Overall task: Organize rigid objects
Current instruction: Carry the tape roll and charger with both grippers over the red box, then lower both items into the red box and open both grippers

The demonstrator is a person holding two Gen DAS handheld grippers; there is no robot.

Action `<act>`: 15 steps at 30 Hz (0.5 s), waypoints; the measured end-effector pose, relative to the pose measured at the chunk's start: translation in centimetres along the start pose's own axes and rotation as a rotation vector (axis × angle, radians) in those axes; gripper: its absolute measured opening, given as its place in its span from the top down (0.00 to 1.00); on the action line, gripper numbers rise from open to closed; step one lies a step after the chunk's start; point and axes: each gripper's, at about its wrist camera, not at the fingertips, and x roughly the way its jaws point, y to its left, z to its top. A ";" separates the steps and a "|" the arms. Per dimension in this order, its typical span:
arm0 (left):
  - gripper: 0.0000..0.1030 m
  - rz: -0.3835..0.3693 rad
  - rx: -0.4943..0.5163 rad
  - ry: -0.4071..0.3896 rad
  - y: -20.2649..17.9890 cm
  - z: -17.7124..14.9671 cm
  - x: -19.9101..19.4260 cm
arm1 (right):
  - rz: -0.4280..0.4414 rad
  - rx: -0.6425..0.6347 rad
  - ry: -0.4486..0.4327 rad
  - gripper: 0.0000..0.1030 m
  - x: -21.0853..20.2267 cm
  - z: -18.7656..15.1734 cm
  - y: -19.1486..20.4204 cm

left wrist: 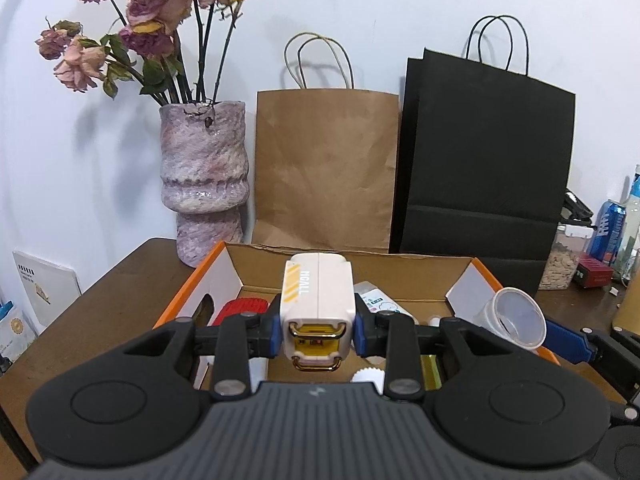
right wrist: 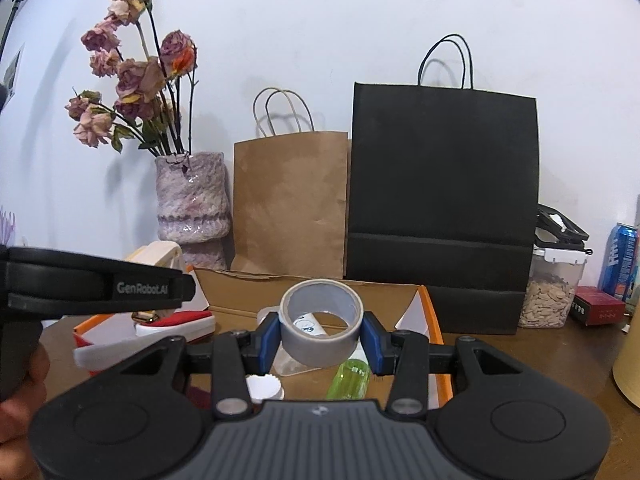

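Cream plastic fills our left gripper (left wrist: 318, 330): its fingers are clamped on the sides of a small white gadget (left wrist: 317, 300), held above the open cardboard box (left wrist: 404, 278) on the brown surface (left wrist: 108, 300), we judge for dropping in. Our right gripper (right wrist: 319, 338) pinches a grey tape roll (right wrist: 320, 322) by its outer wall, over the same box. Both point slightly downward toward the far wall.

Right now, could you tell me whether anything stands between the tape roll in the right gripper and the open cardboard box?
Nothing visible does: the tape roll, clamped in the right gripper, hangs over the open cardboard box.
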 end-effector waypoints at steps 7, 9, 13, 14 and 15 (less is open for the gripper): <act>0.68 0.002 0.014 0.022 -0.2 0.2 2.2 | -0.003 -0.010 0.021 0.59 2.3 0.0 -0.5; 0.68 -0.002 0.016 0.029 -0.2 0.4 2.7 | -0.005 -0.012 0.026 0.59 2.8 -0.1 -0.6; 0.68 0.005 0.022 0.035 -0.4 0.4 3.6 | -0.005 -0.014 0.034 0.59 3.5 -0.2 -0.8; 0.68 0.006 0.024 0.039 -0.5 0.4 3.8 | -0.004 -0.015 0.037 0.59 3.6 -0.2 -0.8; 0.68 0.007 0.026 0.041 -0.5 0.4 4.0 | -0.004 -0.015 0.039 0.59 3.7 -0.3 -0.9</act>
